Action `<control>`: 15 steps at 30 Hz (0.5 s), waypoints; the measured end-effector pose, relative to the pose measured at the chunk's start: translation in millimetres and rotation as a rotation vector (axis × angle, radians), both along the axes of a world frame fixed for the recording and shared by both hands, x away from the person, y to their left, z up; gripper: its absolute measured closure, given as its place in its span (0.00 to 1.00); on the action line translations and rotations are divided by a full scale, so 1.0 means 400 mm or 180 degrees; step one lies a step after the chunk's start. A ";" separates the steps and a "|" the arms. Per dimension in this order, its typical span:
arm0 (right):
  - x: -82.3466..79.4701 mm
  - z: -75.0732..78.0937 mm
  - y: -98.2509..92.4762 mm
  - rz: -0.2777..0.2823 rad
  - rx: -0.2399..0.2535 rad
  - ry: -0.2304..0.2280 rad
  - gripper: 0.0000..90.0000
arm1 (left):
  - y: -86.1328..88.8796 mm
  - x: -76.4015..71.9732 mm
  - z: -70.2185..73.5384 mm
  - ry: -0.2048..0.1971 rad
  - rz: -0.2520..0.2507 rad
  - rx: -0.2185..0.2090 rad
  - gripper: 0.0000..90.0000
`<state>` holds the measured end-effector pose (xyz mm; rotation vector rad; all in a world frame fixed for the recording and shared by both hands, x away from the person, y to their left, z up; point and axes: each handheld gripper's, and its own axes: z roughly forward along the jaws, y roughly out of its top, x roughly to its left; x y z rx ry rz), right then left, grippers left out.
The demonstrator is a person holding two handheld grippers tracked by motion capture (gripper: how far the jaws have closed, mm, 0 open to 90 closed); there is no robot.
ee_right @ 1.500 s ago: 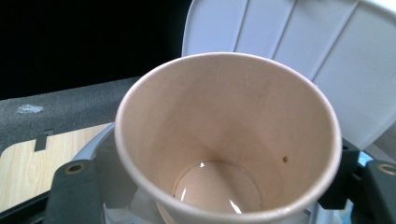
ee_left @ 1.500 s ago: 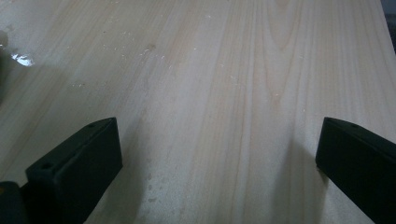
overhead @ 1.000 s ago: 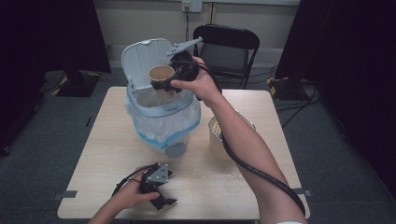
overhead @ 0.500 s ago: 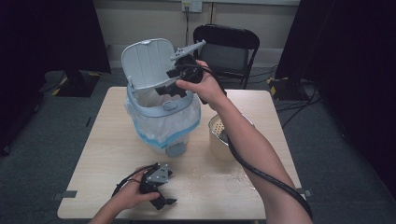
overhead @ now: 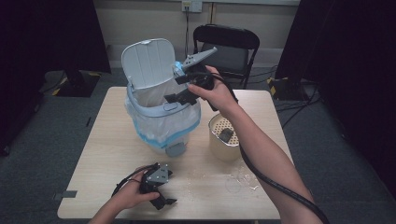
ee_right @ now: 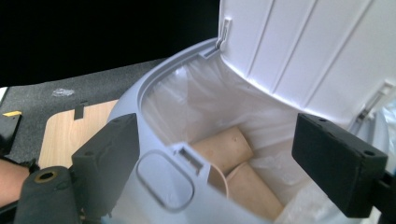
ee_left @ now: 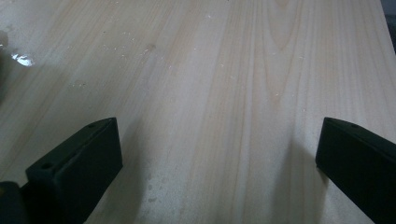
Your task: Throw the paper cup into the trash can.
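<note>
My right gripper hangs open over the mouth of a pale blue bin lined with a clear bag, and its white lid stands up. In the right gripper view the jaws are wide apart with nothing between them. Below them two brown paper cups lie inside the liner. My left gripper rests on the wooden table near its front edge, under a hand. Its jaws stand open over bare wood.
A cream round container with a dark thing in it stands right of the bin. A wet, crumb-strewn patch lies in front of it. A black chair stands behind the table. The right gripper's cable runs along the forearm.
A second ago my right gripper held a brown cup above the bin. The cup has left the jaws, which are now open, tilted down over the bin. The left gripper stayed put.
</note>
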<state>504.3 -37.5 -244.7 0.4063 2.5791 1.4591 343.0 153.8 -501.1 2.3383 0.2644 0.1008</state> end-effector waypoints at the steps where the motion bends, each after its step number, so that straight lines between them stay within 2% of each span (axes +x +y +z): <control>1: -0.002 -0.001 -0.005 0.0002 -0.0011 0.0000 0.16 | 0.000 0.000 0.000 0.0006 -0.0007 -0.0007 0.00; 15: -0.040 -0.018 -0.080 -0.0009 -0.0011 0.0008 0.16 | 0.000 0.000 0.000 0.0000 -0.0001 -0.0004 0.00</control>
